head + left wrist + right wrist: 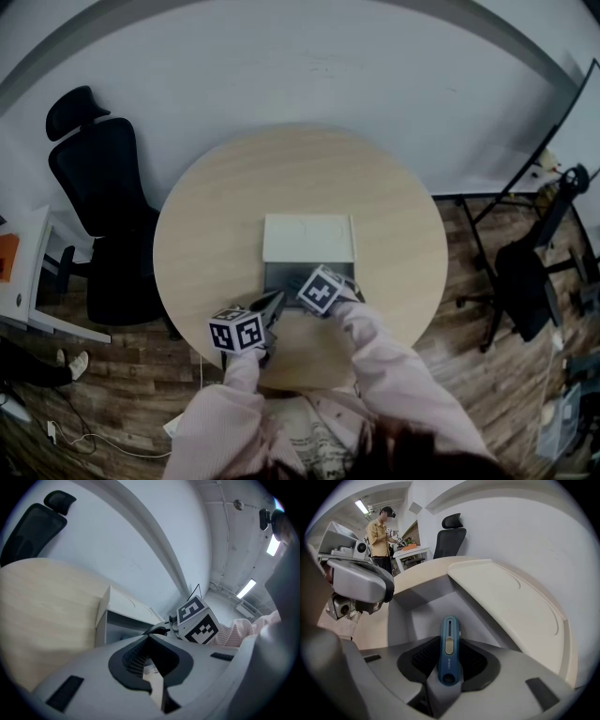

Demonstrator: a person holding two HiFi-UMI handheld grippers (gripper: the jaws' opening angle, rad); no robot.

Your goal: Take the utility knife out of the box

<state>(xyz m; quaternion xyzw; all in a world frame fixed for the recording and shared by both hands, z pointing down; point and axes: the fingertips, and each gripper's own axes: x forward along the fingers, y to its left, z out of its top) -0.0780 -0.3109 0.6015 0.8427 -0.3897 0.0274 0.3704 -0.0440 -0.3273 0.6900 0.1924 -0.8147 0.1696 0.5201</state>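
A blue utility knife (449,651) with a pale slider lies lengthwise in the grey base of the open box (417,620). My right gripper (449,658) points steeply down into the box, its black pads pressed against both sides of the knife. In the head view the box (279,277) sits mid-table with its white lid (309,237) folded back. The right gripper (314,284) is over the box's front part there. My left gripper (272,306) rests at the box's near left corner. Its jaws (150,660) stand apart with nothing between them.
The round wooden table (216,206) carries only the box. A black office chair (103,187) stands at the far left and another dark chair (534,272) at the right. A white desk (23,272) is at the left edge. A person (382,531) stands far behind.
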